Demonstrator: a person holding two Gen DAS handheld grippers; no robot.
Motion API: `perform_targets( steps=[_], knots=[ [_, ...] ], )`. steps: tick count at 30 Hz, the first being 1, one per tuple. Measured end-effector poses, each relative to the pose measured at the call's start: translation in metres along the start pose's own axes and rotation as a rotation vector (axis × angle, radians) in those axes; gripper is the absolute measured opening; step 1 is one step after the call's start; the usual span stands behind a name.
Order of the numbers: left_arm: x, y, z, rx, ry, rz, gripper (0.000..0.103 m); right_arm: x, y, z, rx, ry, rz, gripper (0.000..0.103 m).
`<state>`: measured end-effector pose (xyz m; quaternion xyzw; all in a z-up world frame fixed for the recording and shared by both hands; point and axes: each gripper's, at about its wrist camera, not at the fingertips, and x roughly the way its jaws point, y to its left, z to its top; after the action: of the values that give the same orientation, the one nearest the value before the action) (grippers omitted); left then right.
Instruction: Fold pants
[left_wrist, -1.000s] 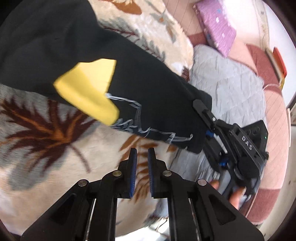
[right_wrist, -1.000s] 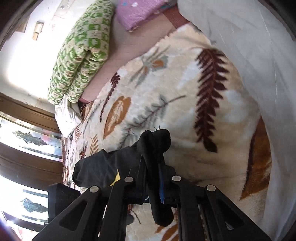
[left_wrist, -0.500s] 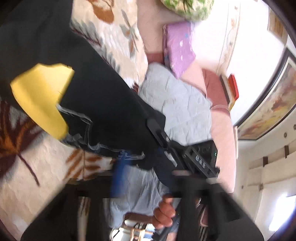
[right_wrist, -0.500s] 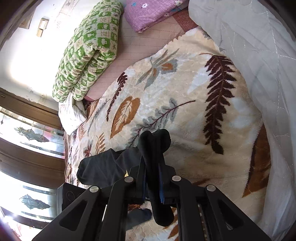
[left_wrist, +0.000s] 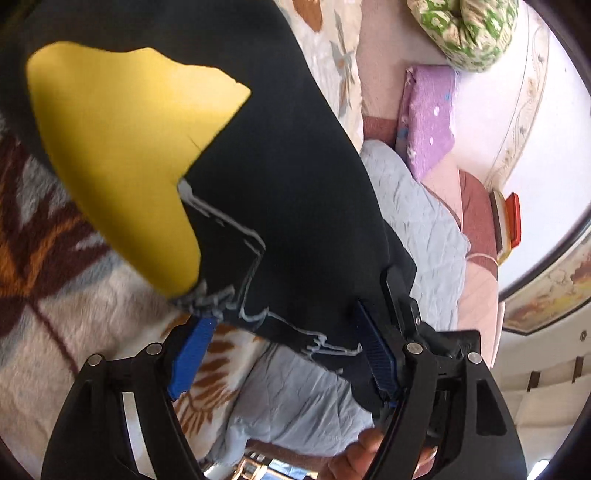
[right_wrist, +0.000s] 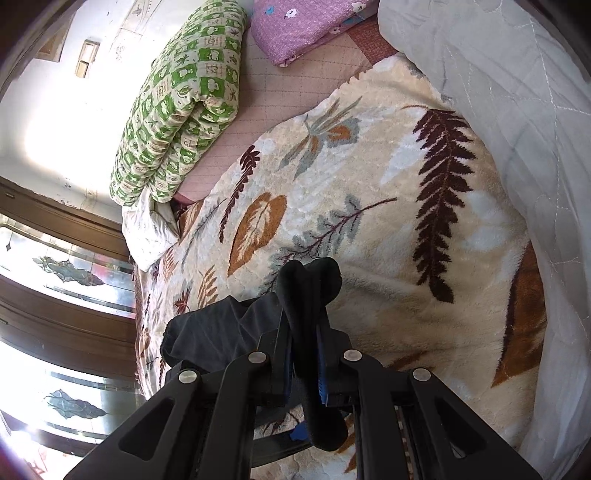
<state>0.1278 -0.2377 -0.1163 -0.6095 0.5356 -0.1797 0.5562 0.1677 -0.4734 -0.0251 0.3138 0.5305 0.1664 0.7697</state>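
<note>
The left gripper (left_wrist: 284, 354), jaws just spread wide, should close on the pants (left_wrist: 295, 166) hem, probably the 12 o'clock edge; the right gripper (right_wrist: 304, 365) pinches black cloth.

Black tongs (left_wrist: 284, 350), blue ribbed pads (left_wrist: 190, 360), silver screws.
</note>
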Motion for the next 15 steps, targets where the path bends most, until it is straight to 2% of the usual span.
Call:
perform_targets(
  steps=[1,4,6,15],
  knots=[
    [0.004,0.001,0.0,-0.005,0.012,-0.016,0.052,0.001,-0.002,0.001,0.012,-0.005,0.002,0.01],
    [0.015,-0.002,0.003,-0.005,0.059,-0.029,0.019,0.004,-0.007,0.0,0.042,-0.012,0.007,0.01],
    [0.017,-0.006,0.007,0.006,0.068,-0.033,0.006,0.004,-0.013,0.0,0.069,-0.023,0.019,0.01],
    [-0.004,0.0,0.009,0.013,0.117,-0.085,0.005,-0.001,-0.01,-0.006,0.105,-0.047,0.055,0.01]
  ],
)
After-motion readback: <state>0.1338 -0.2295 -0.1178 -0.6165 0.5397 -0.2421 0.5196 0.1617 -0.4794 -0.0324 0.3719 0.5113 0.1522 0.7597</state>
